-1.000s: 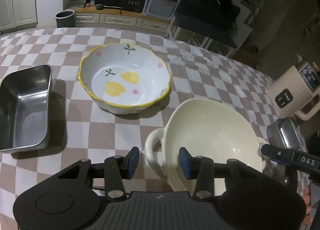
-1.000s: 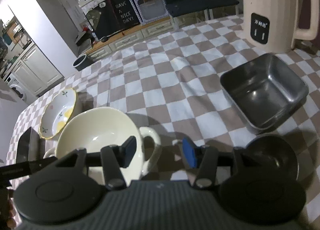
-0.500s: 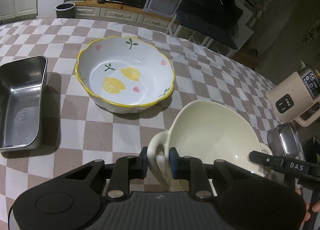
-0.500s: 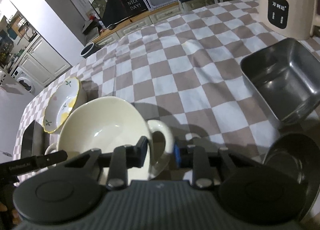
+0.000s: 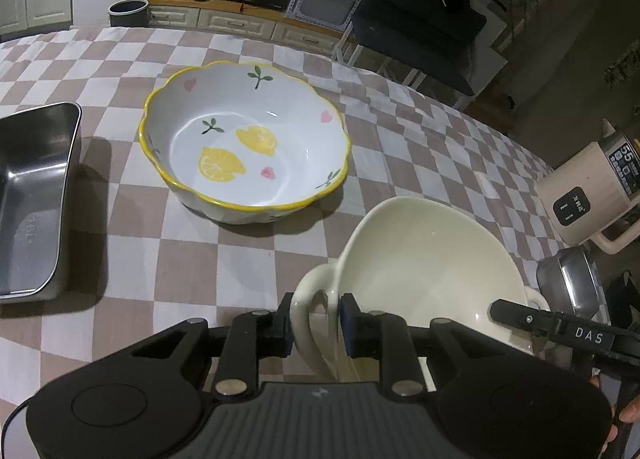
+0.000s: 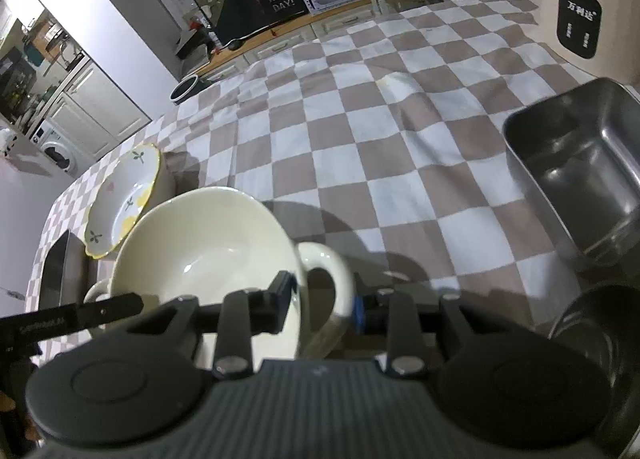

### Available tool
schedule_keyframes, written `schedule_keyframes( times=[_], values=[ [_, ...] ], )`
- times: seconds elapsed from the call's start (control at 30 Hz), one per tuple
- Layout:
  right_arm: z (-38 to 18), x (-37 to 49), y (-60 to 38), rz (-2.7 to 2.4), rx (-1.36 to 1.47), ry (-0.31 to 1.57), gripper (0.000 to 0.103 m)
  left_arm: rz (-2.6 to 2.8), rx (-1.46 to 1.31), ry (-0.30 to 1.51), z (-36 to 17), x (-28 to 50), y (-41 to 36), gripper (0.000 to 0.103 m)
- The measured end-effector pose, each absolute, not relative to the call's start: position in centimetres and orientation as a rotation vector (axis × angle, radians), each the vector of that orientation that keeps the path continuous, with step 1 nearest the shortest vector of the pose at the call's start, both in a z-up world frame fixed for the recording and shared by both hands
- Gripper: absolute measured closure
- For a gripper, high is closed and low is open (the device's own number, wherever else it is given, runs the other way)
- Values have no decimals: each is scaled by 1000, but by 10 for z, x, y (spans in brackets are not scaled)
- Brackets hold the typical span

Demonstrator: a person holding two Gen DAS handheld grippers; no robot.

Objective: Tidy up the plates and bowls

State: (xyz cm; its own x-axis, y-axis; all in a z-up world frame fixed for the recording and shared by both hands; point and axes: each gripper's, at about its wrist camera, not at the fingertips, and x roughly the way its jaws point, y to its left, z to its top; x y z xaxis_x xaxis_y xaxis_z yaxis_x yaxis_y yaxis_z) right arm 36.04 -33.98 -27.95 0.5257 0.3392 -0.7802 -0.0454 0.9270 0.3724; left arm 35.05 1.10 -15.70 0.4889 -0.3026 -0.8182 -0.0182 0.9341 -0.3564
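Left gripper (image 5: 315, 319), blue pads, jaws just closed in, pinching one loop handle of the cream bowl (image 5: 424, 259). Right gripper (image 6: 322, 305) clamped the same way on the opposite handle. Bowl glossy ceramic, round, smooth, near table edge, held between both. Just beyond it a scalloped white bowl (image 5: 244, 143), yellow rim, lemon print, sitting on the checked cloth (image 5: 132, 231). Steel rectangular pan (image 5: 32, 195) at far left, another steel pan (image 6: 576, 175) at right, beige kettle (image 5: 588, 191) behind it.
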Motion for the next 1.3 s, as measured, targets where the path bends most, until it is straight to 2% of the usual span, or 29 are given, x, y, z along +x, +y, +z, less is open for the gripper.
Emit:
schedule_keyframes(
  times=[0.4,0.7,1.3],
  values=[
    [-279,360,-337,243,297,999,68,-191,-264,1042,-155,348,5,77],
    [-285,364,-337,273,308,1056,69,-203,-279,1119,-155,352,9,77],
    [-282,357,-336,270,307,1038,75,-184,-289,1069,-156,350,7,77]
  ],
)
